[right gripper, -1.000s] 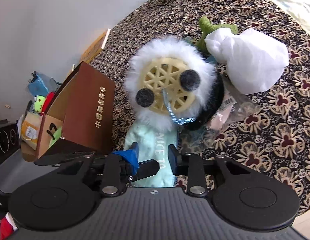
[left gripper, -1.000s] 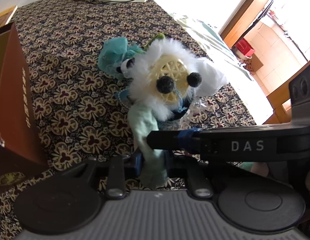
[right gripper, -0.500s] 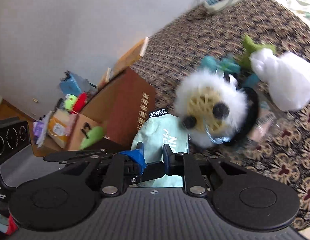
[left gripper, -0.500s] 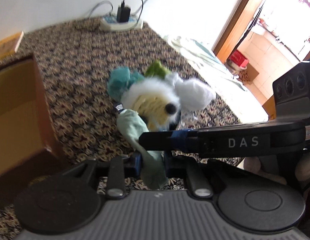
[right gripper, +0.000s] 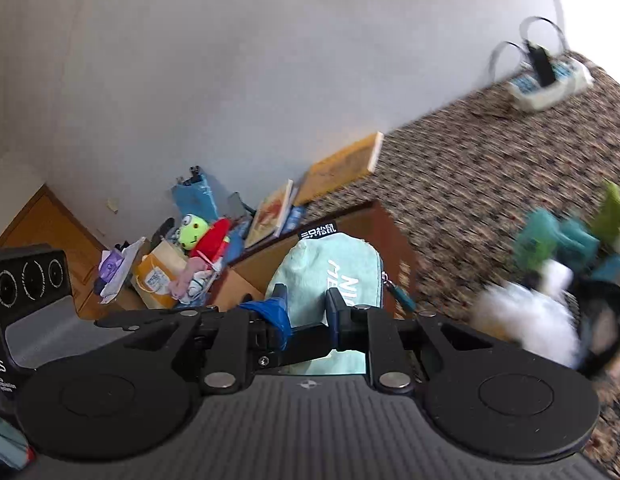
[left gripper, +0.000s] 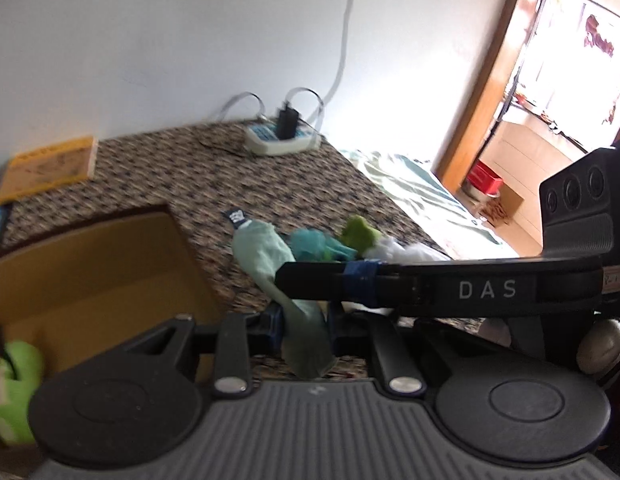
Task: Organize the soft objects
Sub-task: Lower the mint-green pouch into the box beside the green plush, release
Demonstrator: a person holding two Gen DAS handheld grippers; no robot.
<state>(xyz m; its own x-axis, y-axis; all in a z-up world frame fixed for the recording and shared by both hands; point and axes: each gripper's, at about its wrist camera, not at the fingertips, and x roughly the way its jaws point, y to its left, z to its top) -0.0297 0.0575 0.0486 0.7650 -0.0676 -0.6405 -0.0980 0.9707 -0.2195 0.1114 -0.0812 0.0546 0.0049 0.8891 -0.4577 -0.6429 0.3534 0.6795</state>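
Observation:
A mint-green zip pouch [left gripper: 262, 252] with white lettering hangs in the air, held from two sides. My left gripper [left gripper: 304, 328] is shut on its lower end. My right gripper [right gripper: 306, 316] is shut on the pouch [right gripper: 326, 268] too, and one of its fingers [left gripper: 390, 286] crosses the left wrist view. Under and beyond the pouch stands an open brown cardboard box [left gripper: 90, 272] with a green plush [left gripper: 14, 392] inside. On the patterned cover lie a white fluffy toy [right gripper: 526, 320], a teal toy [right gripper: 558, 240] and a green toy [right gripper: 612, 208], all blurred.
A power strip [left gripper: 282, 140] with cables sits by the wall at the far end of the patterned cover [left gripper: 310, 184]. A yellow book [left gripper: 50, 168] lies at the far left. A heap of toys and bags [right gripper: 190, 252] fills the corner behind the box. A doorway [left gripper: 550, 120] opens on the right.
Both grippers have risen with the pouch, pulling it clear of the white fluffy toy and towards the box. The right jaws closed onto the pouch.

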